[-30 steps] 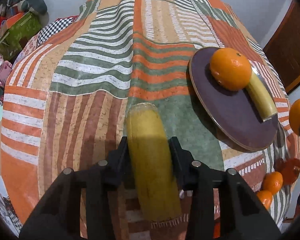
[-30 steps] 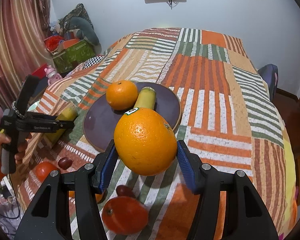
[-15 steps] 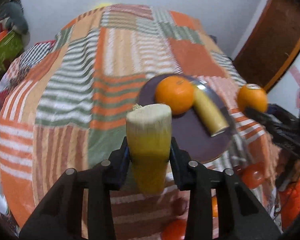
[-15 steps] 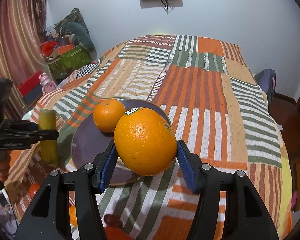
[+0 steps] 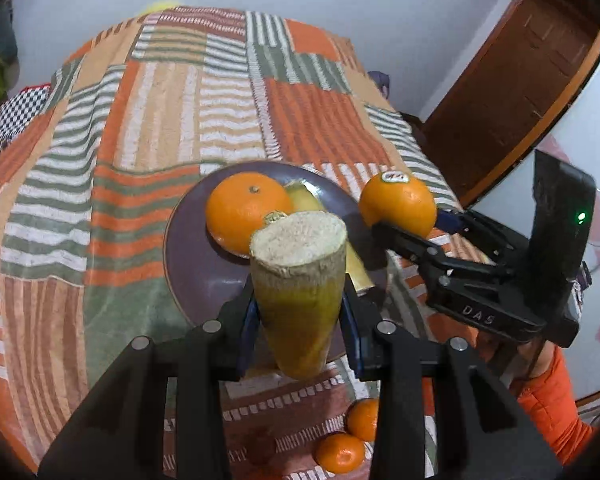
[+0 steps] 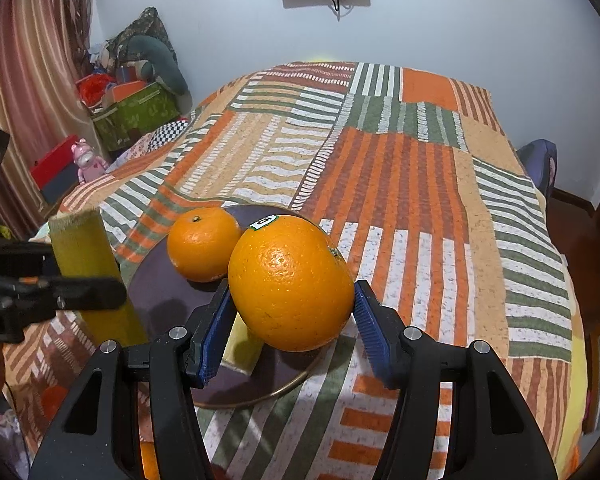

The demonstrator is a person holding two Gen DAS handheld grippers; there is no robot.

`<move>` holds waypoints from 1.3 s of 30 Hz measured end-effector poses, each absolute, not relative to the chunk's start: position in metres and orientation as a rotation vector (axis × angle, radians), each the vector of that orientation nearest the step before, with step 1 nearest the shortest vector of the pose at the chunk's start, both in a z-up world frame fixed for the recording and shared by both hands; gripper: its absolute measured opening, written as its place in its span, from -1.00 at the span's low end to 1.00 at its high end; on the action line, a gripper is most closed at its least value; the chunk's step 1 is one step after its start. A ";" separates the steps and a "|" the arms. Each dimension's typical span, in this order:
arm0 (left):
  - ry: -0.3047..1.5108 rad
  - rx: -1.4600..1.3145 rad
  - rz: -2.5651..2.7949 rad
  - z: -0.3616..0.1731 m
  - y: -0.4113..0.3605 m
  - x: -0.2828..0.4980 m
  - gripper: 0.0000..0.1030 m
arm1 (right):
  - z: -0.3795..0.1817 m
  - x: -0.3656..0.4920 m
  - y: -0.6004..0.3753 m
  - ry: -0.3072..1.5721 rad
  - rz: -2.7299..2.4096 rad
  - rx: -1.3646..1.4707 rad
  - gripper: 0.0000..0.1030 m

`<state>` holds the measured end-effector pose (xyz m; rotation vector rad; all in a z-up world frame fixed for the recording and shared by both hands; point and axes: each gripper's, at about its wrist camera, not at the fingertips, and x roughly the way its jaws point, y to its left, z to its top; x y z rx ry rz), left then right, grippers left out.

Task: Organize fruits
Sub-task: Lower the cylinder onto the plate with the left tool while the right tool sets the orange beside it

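Orange [image 6: 203, 243] crowds plate's [image 6: 160, 280] far half; near half bare

"DAS" on the right gripper [image 5: 404, 236]

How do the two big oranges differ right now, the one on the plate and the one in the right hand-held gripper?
The held orange is clamped in the right hand-held gripper above the plate; the plate orange rests on it, ungripped. The held orange carries a sticker; the plate orange shows none, only its stem dimple. In the right wrist view the held orange looks larger, though it is nearer. Both are round and bright orange.
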<state>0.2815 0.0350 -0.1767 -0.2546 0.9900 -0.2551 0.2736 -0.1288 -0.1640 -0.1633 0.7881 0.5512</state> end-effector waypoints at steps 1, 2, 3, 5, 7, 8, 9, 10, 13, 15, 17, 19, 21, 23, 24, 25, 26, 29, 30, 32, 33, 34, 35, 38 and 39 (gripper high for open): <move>0.987 -0.263 -0.243 -0.179 0.038 0.282 -0.28 | -0.165 0.276 -0.128 0.792 0.547 -0.170 0.07; 0.986 -0.290 -0.236 -0.181 0.042 0.283 -0.28 | -0.167 0.277 -0.127 0.795 0.541 -0.178 0.07; 0.990 -0.309 -0.235 -0.182 0.046 0.284 -0.28 | -0.168 0.279 -0.126 0.798 0.536 -0.185 0.07; 0.991 -0.332 -0.215 -0.184 0.053 0.287 -0.27 | -0.171 0.283 -0.124 0.806 0.530 -0.195 0.07; 0.982 -0.324 -0.173 -0.186 0.059 0.290 -0.21 | -0.173 0.286 -0.122 0.814 0.526 -0.198 0.07; 0.983 -0.330 -0.160 -0.188 0.063 0.292 -0.18 | -0.173 0.288 -0.122 0.817 0.525 -0.199 0.07; 0.986 -0.341 -0.155 -0.190 0.066 0.294 -0.17 | -0.174 0.290 -0.121 0.818 0.524 -0.201 0.07; 0.991 -0.355 -0.151 -0.192 0.069 0.296 -0.16 | -0.175 0.291 -0.120 0.820 0.524 -0.201 0.07; 1.003 -0.334 -0.142 -0.197 0.071 0.302 -0.10 | -0.179 0.295 -0.119 0.833 0.523 -0.197 0.07; 1.007 -0.310 -0.128 -0.200 0.069 0.305 -0.06 | -0.183 0.298 -0.117 0.848 0.523 -0.199 0.07; 1.013 -0.307 -0.122 -0.205 0.069 0.308 -0.02 | -0.184 0.298 -0.116 0.846 0.521 -0.206 0.07; 1.025 -0.313 -0.116 -0.209 0.071 0.310 0.02 | -0.183 0.298 -0.116 0.846 0.521 -0.206 0.08; 1.038 -0.326 -0.108 -0.213 0.073 0.312 0.06 | -0.182 0.298 -0.117 0.854 0.527 -0.194 0.09; 1.046 -0.316 -0.118 -0.217 0.071 0.315 0.12 | -0.183 0.300 -0.117 0.858 0.531 -0.190 0.09; 1.047 -0.298 -0.120 -0.217 0.068 0.315 0.14 | -0.182 0.299 -0.117 0.858 0.532 -0.193 0.09; 1.047 -0.274 -0.119 -0.216 0.065 0.315 0.16 | -0.182 0.299 -0.116 0.859 0.531 -0.195 0.09; 1.048 -0.251 -0.116 -0.216 0.062 0.316 0.18 | -0.182 0.299 -0.116 0.859 0.531 -0.198 0.10; 1.057 -0.242 -0.115 -0.216 0.060 0.316 0.21 | -0.179 0.293 -0.115 0.852 0.541 -0.216 0.14; 1.058 -0.244 -0.114 -0.216 0.059 0.316 0.21 | -0.178 0.290 -0.114 0.841 0.538 -0.226 0.18; 1.064 -0.241 -0.105 -0.214 0.058 0.315 0.22 | -0.171 0.283 -0.113 0.807 0.535 -0.251 0.30; 1.067 -0.235 -0.101 -0.212 0.057 0.314 0.23 | -0.165 0.278 -0.113 0.788 0.539 -0.260 0.40; 1.070 -0.227 -0.096 -0.211 0.056 0.313 0.23 | -0.162 0.275 -0.112 0.779 0.542 -0.261 0.42; 1.071 -0.215 -0.095 -0.209 0.055 0.311 0.22 | -0.159 0.272 -0.112 0.769 0.545 -0.263 0.43; 1.032 -0.163 -0.090 -0.195 0.049 0.301 0.32 | -0.147 0.261 -0.113 0.747 0.553 -0.262 0.43; 1.015 -0.144 -0.088 -0.189 0.047 0.297 0.34 | -0.145 0.259 -0.114 0.744 0.554 -0.259 0.43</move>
